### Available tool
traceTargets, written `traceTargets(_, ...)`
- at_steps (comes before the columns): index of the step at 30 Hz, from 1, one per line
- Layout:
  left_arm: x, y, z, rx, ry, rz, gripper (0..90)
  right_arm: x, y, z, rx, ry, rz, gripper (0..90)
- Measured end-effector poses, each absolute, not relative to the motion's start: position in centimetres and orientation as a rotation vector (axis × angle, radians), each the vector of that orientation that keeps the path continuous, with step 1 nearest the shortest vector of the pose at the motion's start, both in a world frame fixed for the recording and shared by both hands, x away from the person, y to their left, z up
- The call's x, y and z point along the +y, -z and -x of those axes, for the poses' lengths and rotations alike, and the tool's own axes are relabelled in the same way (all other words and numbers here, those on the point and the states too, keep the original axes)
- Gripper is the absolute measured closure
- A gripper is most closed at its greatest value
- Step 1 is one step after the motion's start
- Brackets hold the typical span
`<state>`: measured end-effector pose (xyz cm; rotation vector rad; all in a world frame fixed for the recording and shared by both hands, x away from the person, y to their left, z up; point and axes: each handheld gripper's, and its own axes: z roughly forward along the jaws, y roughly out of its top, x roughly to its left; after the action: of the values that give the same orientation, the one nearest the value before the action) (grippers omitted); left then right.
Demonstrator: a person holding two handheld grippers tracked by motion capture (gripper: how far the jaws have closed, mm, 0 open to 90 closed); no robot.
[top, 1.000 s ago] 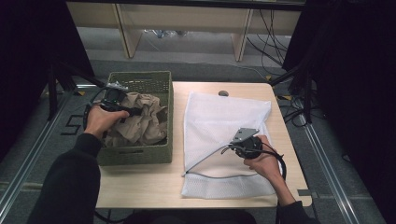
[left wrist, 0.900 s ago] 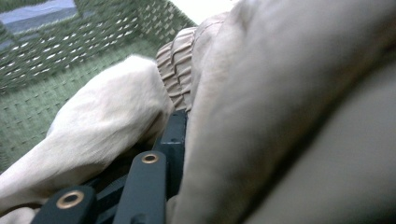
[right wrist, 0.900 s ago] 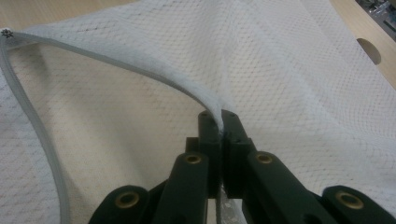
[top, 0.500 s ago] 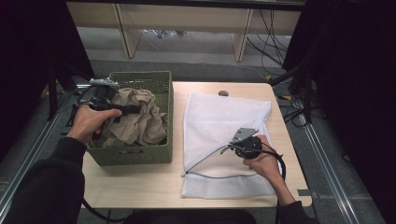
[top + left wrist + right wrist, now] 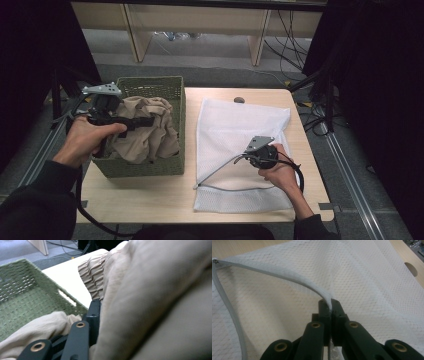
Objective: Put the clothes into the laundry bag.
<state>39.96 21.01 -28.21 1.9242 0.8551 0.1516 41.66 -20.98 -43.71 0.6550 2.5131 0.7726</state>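
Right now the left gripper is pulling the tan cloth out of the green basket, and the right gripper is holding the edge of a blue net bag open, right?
Almost. The net bag is white, not blue, as the high view shows. The rest holds: the left gripper grips the tan cloth over the green basket, and the right gripper pinches the bag's edge, lifting it open.

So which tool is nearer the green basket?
Left. The left tool grips the beige garment above the green basket; the right tool pinches the mesh bag beside it.

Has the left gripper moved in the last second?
Yes. The left gripper, shut on the beige cloth, has shifted toward the green basket's far left corner.
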Motion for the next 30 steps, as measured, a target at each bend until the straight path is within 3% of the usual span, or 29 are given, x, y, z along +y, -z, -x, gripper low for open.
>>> traceTargets(6, 19.7, 27.1, -37.2, 0.778, -0.195, -1.957, 64.7, -21.0, 43.6, -41.7, 2.5, -0.781, -0.666, 89.7)
traceTargets(30, 14.5, 23.2, -29.6, 0.457, -0.02, -1.971, 64.7, -21.2, 43.4, -42.1, 2.489, -0.807, -0.647, 89.7)
